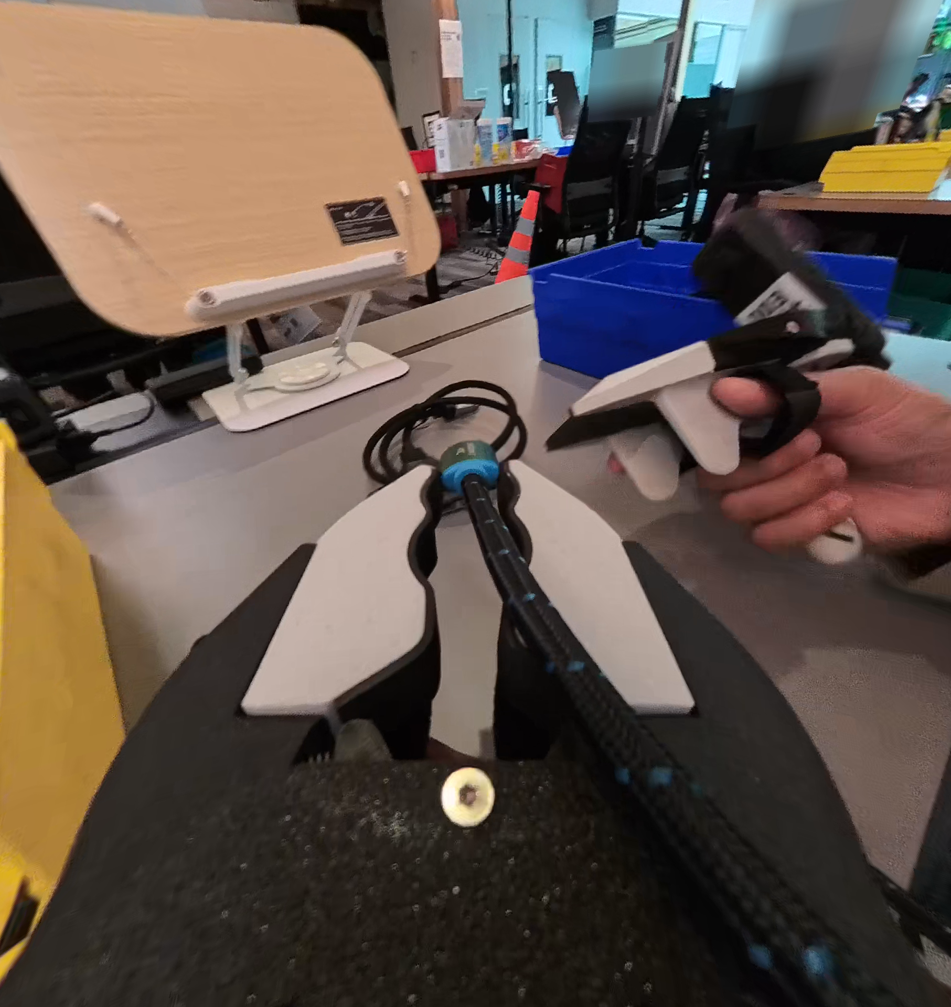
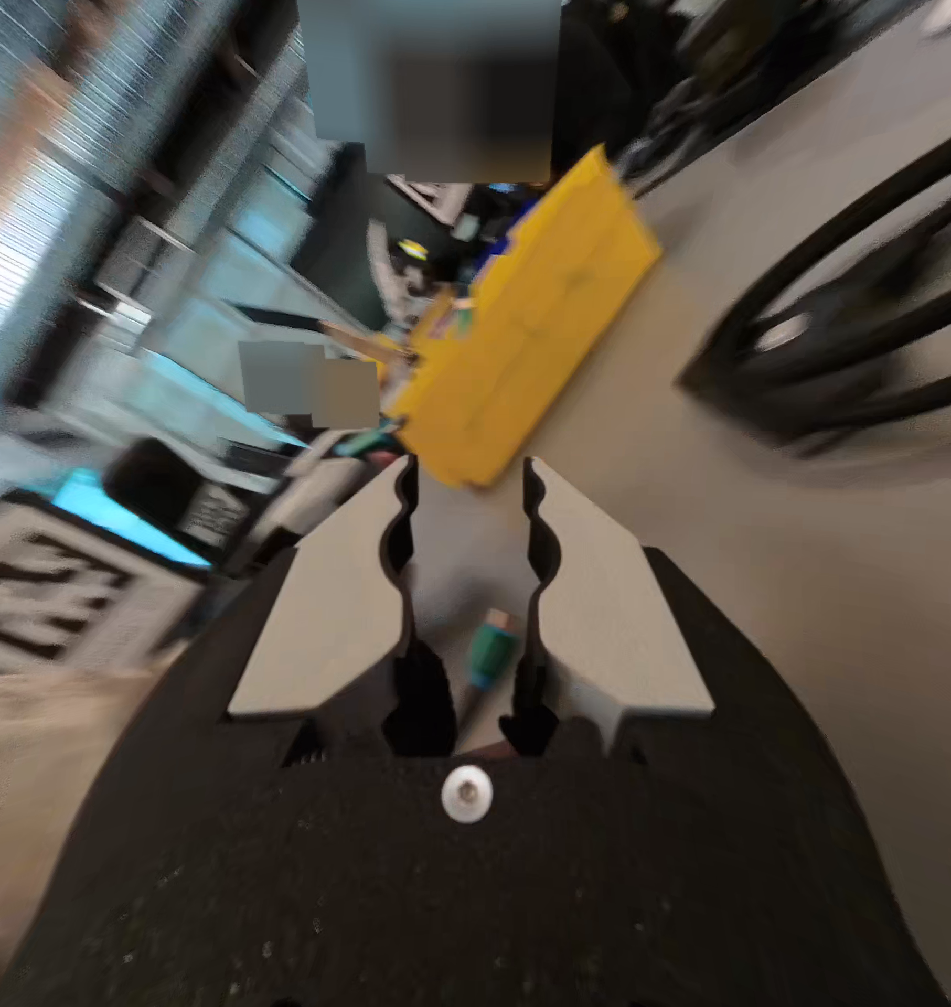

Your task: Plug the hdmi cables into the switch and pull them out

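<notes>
My left gripper (image 1: 470, 479) is shut on a cable plug with a green and blue collar (image 1: 465, 456), held at the fingertips above the grey table (image 1: 244, 517). Its black braided cable with blue flecks (image 1: 598, 670) runs back between the fingers toward the camera. A coil of black cable (image 1: 440, 414) lies on the table just beyond. My right gripper (image 1: 598, 447) is held by a hand (image 1: 854, 463) to the right, above the table. In the blurred right wrist view it (image 2: 468, 468) is open and empty. A green and blue plug (image 2: 492, 648) shows low between its fingers, untouched. No switch shows.
A wooden book stand (image 1: 189, 163) on a white base stands at the back left. A blue bin (image 1: 625, 305) sits at the back right. A yellow bin (image 1: 20, 626) is close on the left and also shows in the right wrist view (image 2: 527, 349). Black cable loops (image 2: 843, 327) lie to the right.
</notes>
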Motion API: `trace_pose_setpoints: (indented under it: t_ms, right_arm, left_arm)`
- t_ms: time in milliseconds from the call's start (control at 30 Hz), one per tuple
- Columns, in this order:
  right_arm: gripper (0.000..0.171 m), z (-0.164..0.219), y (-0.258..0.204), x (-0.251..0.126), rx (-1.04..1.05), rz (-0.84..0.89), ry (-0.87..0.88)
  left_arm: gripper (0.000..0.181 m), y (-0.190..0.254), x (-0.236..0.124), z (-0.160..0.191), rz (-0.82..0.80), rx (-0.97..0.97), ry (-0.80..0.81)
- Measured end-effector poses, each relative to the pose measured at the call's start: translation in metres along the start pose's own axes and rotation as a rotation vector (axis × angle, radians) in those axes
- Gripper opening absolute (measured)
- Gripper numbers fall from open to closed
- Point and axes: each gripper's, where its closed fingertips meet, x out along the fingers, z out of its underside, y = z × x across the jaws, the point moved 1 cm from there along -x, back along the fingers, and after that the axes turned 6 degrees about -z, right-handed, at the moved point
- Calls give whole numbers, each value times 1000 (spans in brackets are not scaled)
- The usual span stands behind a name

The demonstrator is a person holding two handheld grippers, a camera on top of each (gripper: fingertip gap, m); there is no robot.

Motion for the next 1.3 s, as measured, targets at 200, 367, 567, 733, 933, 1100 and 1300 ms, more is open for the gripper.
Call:
trace_pose_setpoints:
  t_ms: [200, 367, 567, 733, 933, 1100, 1300]
  right_arm:
    - [51, -13, 94, -39, -601, 554, -406]
    - [50, -8, 123, -27, -661, 590, -588]
    - [83, -21, 139, 5, -717, 582, -610]
    - [74, -28, 126, 11, -750, 519, -571]
    - [75, -66, 100, 16, -1039, 476, -704]
    - [89, -62, 136, 24, -952, 364, -1035]
    - [87, -42, 155, 34, -925, 329, -1078]
  left_arm:
    - [20, -35, 0, 20, -20, -108, -83]
    - [20, -30, 2, 24, 2, -96, -103]
    - [20, -15, 2, 23, 26, -51, -99]
    - [20, -16, 2, 24, 26, -49, -105]
    - [20, -14, 5, 28, 51, -58, -120]
    - [20, -8, 6, 28, 90, -45, -122]
    - [20, -9, 3, 29, 114, -46, -118]
